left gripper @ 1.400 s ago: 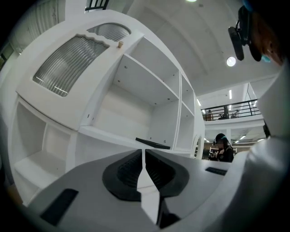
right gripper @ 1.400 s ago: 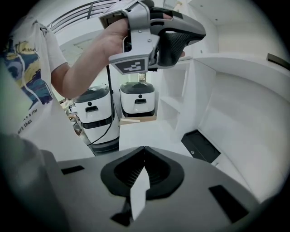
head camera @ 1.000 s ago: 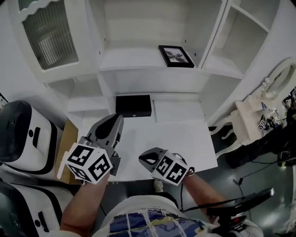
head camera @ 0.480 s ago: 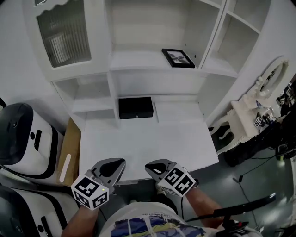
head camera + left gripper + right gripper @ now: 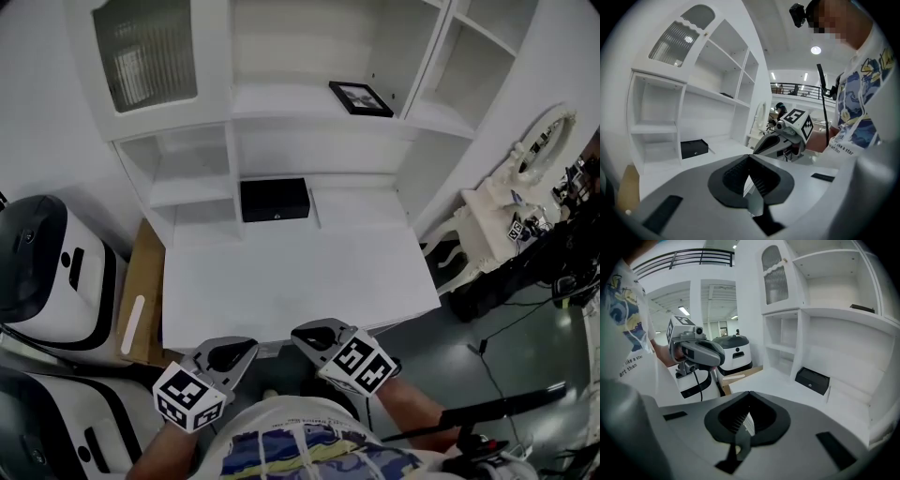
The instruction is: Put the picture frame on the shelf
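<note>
The black picture frame (image 5: 360, 97) lies flat on the upper shelf of the white cabinet (image 5: 281, 103), right of its middle. It also shows small and dark in the left gripper view (image 5: 725, 95) and the right gripper view (image 5: 862, 308). Both grippers hang close to the person's body, in front of the white desk's (image 5: 291, 281) near edge and far from the frame. My left gripper (image 5: 246, 346) is shut with nothing in it, jaws touching (image 5: 749, 161). My right gripper (image 5: 299, 330) is shut and empty too (image 5: 749, 409).
A black box (image 5: 274, 199) sits at the back of the desk under the shelf. White rounded machines (image 5: 42, 272) and a cardboard piece (image 5: 141, 300) stand at the left. An ornate white dressing table (image 5: 511, 211) and floor cables are at the right.
Both grippers have drawn back from over the desk toward the person's body. The left one dropped lower and nearer. The picture frame has stayed on the shelf.
</note>
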